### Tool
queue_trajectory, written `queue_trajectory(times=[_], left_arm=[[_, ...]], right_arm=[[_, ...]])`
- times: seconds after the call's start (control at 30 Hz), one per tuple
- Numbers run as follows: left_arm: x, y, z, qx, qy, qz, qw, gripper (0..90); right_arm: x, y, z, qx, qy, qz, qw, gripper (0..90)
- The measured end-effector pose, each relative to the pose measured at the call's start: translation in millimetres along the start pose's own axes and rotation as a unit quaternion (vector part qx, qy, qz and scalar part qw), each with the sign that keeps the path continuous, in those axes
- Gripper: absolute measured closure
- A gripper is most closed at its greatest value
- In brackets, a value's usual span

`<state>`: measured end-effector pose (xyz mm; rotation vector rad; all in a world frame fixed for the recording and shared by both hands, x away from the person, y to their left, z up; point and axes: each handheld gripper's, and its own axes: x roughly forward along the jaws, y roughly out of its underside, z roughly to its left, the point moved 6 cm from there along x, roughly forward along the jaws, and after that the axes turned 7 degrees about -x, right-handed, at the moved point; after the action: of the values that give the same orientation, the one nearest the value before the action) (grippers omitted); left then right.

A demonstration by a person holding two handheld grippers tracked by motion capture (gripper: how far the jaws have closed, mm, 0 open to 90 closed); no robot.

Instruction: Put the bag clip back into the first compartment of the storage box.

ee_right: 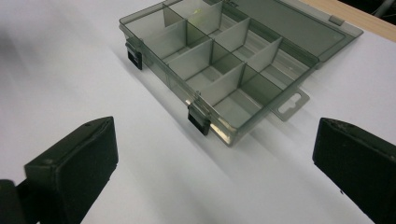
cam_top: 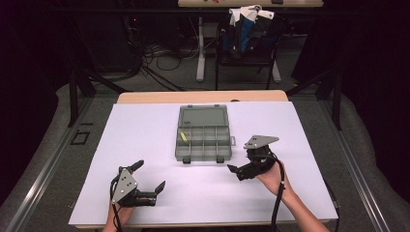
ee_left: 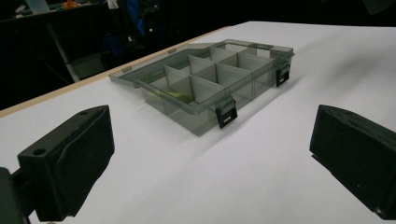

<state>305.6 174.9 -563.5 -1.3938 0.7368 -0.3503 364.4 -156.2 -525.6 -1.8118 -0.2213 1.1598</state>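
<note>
One open organizer box (cam_top: pixel 203 140) lies centrally on the white sheet (cam_top: pixel 145 125); left gripper (cam_top: pixel 147 179) and right gripper (cam_top: pixel 239 170), jaws spread, empty, occupy bare near corners.

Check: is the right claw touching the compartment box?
Apart. In the high view, bare white table lies between the right claw and the compartment box; its jaws stand open.

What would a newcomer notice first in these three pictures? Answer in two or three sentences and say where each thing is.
The eye lands first on the grey see-through compartment box, lying open in the middle of the white table with its lid folded back. A small yellow item sits in one left-hand compartment. Nearer the person, the left claw and the right claw are both open, one each side of the box and apart from it.
</note>
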Motion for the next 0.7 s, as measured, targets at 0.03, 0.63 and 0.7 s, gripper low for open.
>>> queue_trajectory(times=[0.03, 0.63, 0.7], left_arm=[[-0.1, -0.1, 0.0, 0.0, 0.0, 0.0, 1.0, 0.0], [0.4, 0.3, -1.0, 0.003, 0.004, 0.003, 1.0, 0.0], [0.2, 0.3, -1.0, 0.001, 0.003, 0.002, 1.0, 0.0]], right_arm=[[-1.5, 2.9, 0.0, 0.003, 0.002, -0.005, 1.0, 0.0], [-31.9, 53.6, 7.7, -0.001, 0.021, -0.019, 0.9996, 0.0], [-33.1, 57.1, 9.7, -0.006, 0.019, -0.03, 0.9993, 0.0]])
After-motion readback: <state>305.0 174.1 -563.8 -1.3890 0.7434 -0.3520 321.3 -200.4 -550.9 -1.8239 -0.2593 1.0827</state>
